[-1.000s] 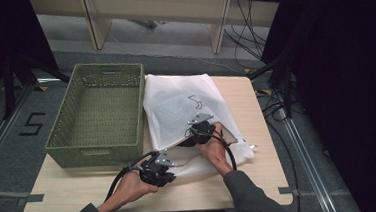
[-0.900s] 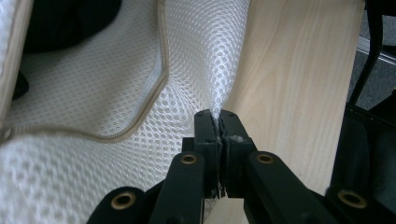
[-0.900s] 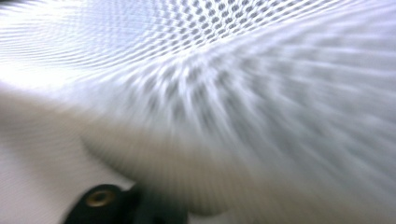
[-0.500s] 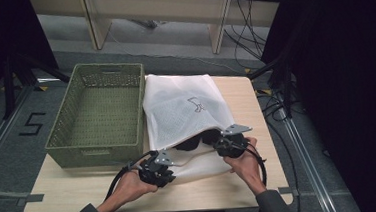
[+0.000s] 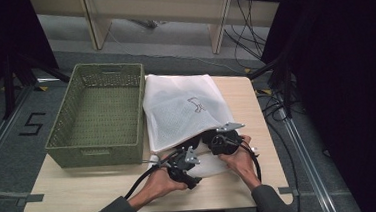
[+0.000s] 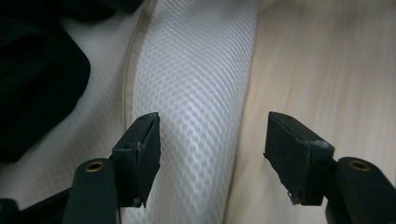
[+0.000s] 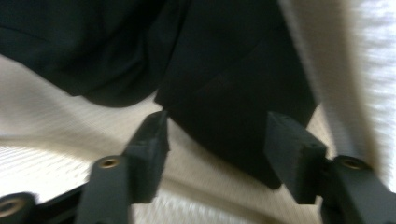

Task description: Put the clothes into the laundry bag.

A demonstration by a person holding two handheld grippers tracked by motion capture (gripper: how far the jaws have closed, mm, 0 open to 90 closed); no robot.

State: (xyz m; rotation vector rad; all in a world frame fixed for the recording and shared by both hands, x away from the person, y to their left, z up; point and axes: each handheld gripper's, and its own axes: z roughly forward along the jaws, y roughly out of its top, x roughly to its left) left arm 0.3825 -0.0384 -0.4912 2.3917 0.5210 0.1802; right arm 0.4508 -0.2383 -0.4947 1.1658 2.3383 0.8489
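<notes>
A white mesh bag (image 5: 183,106) lies on the wooden table (image 5: 81,188), its mouth toward the person. Black cloth (image 5: 196,140) shows at that mouth, between the two grippers. My left gripper (image 5: 184,156) is open at the bag's near edge. In the left gripper view its jaws (image 6: 212,158) straddle the rolled mesh rim (image 6: 191,93), with black cloth (image 6: 37,79) to the left and bare wood (image 6: 317,70) to the right. My right gripper (image 5: 218,140) is open at the mouth's right side. Its jaws (image 7: 219,149) stand just short of the black cloth (image 7: 233,84) lying on mesh (image 7: 46,135).
A green woven basket (image 5: 94,155) stands at the table's left, touching the bag's side. Black cables (image 5: 141,179) trail from the grippers toward the near edge. Bare table runs along the front left and the right side.
My right gripper has moved from on top of the bag down and right to the bag's mouth. The bag's crumpled lower right corner is now flatter. The left gripper has hardly moved.
</notes>
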